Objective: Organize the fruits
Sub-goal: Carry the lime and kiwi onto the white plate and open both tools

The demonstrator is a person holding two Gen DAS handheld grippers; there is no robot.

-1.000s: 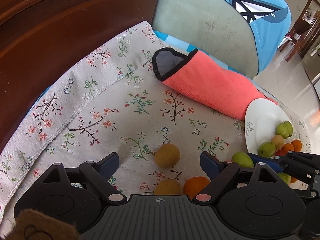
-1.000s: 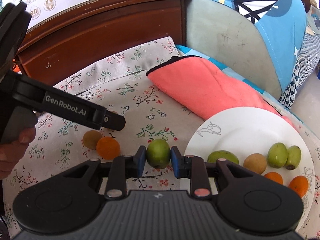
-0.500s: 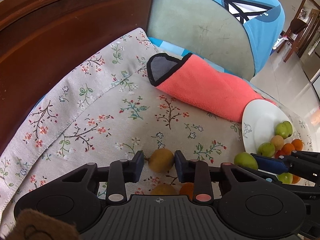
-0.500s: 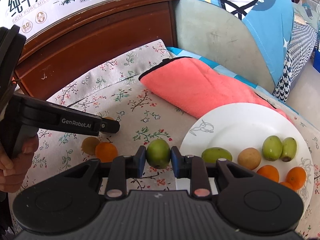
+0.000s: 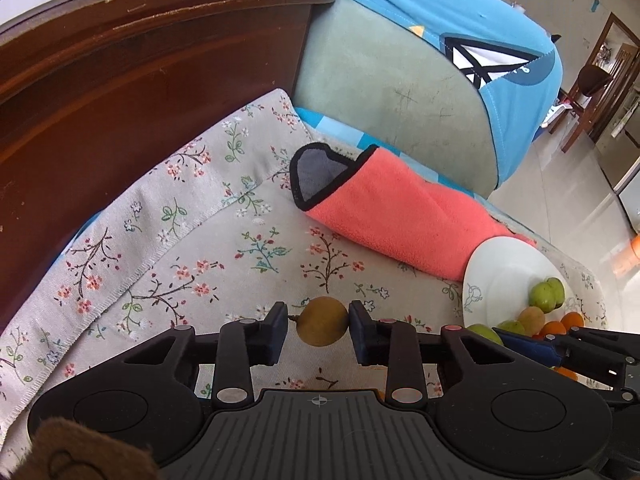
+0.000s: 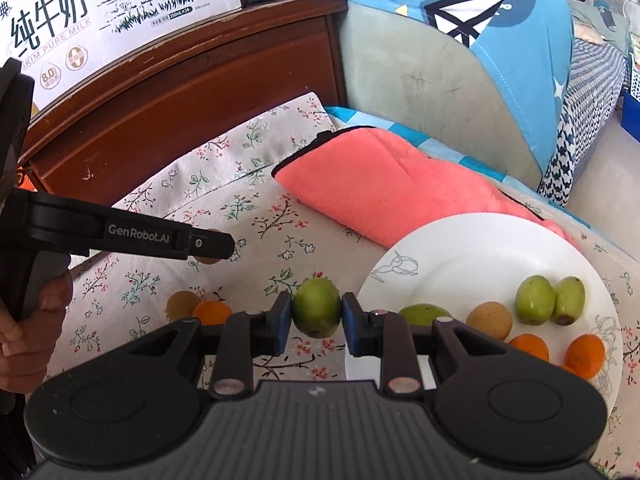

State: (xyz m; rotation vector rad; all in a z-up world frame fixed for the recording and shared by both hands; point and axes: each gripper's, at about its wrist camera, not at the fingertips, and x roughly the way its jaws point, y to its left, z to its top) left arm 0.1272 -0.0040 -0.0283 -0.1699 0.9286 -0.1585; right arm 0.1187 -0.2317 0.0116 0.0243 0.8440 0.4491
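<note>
My left gripper point(image 5: 318, 326) is shut on a small brown fruit point(image 5: 322, 321), held just above the floral cloth point(image 5: 180, 248). My right gripper point(image 6: 317, 316) is shut on a green fruit point(image 6: 317, 307) beside the left rim of the white plate point(image 6: 460, 252). The plate carries several green, brown and orange fruits, among them a green pair point(image 6: 550, 300) and an orange one point(image 6: 585, 354). In the right wrist view the left gripper point(image 6: 216, 245) reaches in from the left. A brown fruit point(image 6: 183, 305) and an orange fruit point(image 6: 212, 312) lie on the cloth below it.
A folded coral towel point(image 5: 396, 216) lies behind the plate. A dark wooden headboard point(image 5: 132, 80) rises at the back left, and a grey-green cushion with a blue cover point(image 5: 400, 80) stands at the back right. A milk carton box point(image 6: 112, 12) sits on the headboard. A hand point(image 6: 28, 328) holds the left tool.
My left gripper's jaws closed from wide open onto the brown fruit and raised it slightly off the cloth. The right gripper kept its grip on the green fruit and barely shifted.
</note>
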